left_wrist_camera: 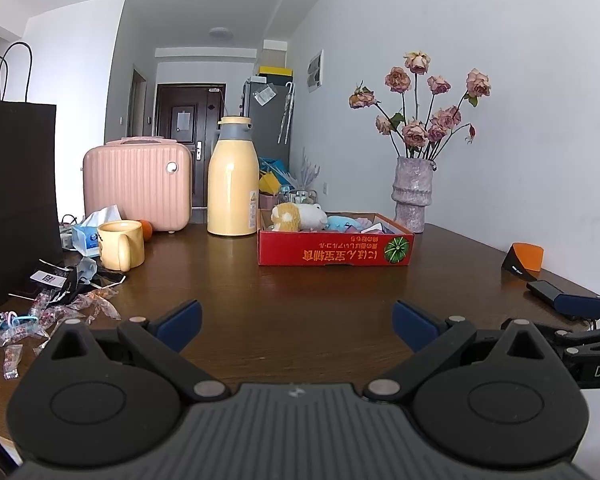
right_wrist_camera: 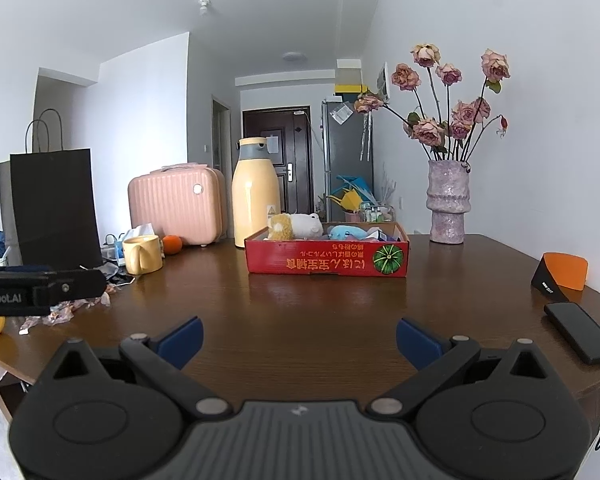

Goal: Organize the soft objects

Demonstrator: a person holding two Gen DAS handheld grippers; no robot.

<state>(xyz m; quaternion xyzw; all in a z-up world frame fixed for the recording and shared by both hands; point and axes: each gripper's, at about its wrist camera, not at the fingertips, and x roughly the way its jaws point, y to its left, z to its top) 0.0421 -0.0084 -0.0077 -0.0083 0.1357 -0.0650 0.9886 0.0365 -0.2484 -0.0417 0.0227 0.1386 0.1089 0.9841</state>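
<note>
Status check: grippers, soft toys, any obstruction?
Left gripper open, empty. Right gripper open, empty. Plush toys in red box. Bare tabletop between, nothing blocking.

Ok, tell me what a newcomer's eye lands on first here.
The red box in the middle of the table, with plush toys heaped inside, draws the eye first. Behind it to the right stands a vase of faded pink roses; to the left are a yellow flask and a pink case.

The dark wooden desk (left_wrist_camera: 300,300) carries a red box (left_wrist_camera: 334,250), yellow flask (left_wrist_camera: 233,184), pink case (left_wrist_camera: 137,186), mug (left_wrist_camera: 120,245), vase (left_wrist_camera: 412,194), black bag (left_wrist_camera: 16,200), phone (right_wrist_camera: 580,332) and scattered wrappers (left_wrist_camera: 52,312).
</note>
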